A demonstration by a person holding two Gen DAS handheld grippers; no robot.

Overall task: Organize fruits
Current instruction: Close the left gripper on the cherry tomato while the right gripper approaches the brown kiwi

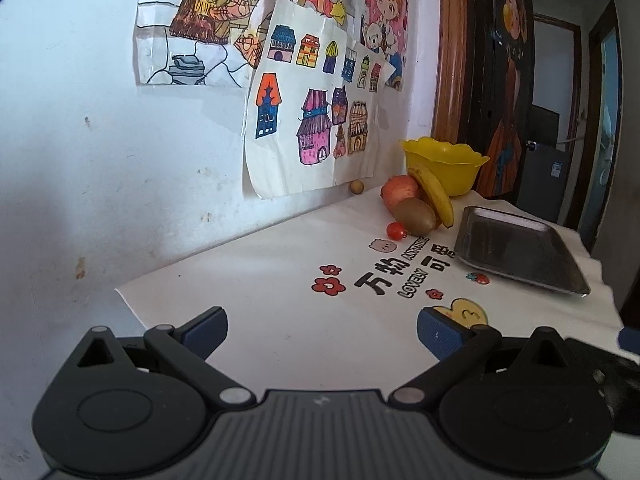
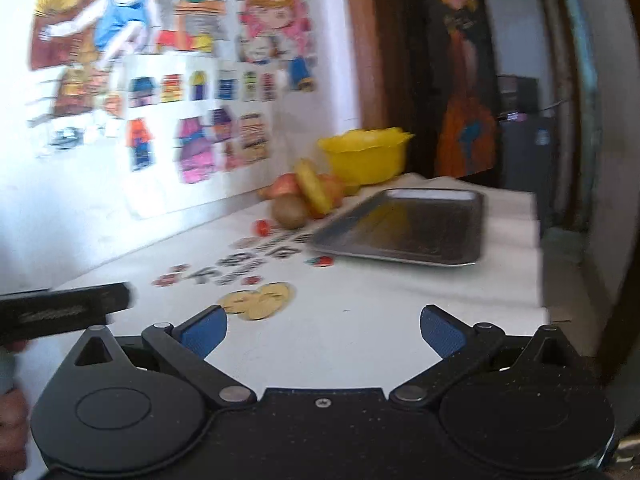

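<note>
A pile of fruit lies at the far end of the white table by the wall: a red apple [image 1: 399, 190], a brown kiwi [image 1: 415, 216], a banana [image 1: 436, 194] and a cherry tomato [image 1: 396, 230]. Behind them stands a yellow bowl [image 1: 444, 162]; to their right lies a metal tray [image 1: 520, 250], which looks empty. My left gripper [image 1: 322, 332] is open, well short of the fruit. The blurred right wrist view shows the same kiwi [image 2: 289, 211], banana [image 2: 312, 188], bowl [image 2: 366, 156] and tray [image 2: 404, 230]. My right gripper [image 2: 323, 330] is open and holds nothing.
A small brown round fruit [image 1: 356, 187] sits against the wall. Drawings [image 1: 312, 120] hang on the wall along the table's left side. The table's right edge [image 2: 540, 280] drops off beside the tray. The left gripper's body [image 2: 60, 312] shows at the right view's left edge.
</note>
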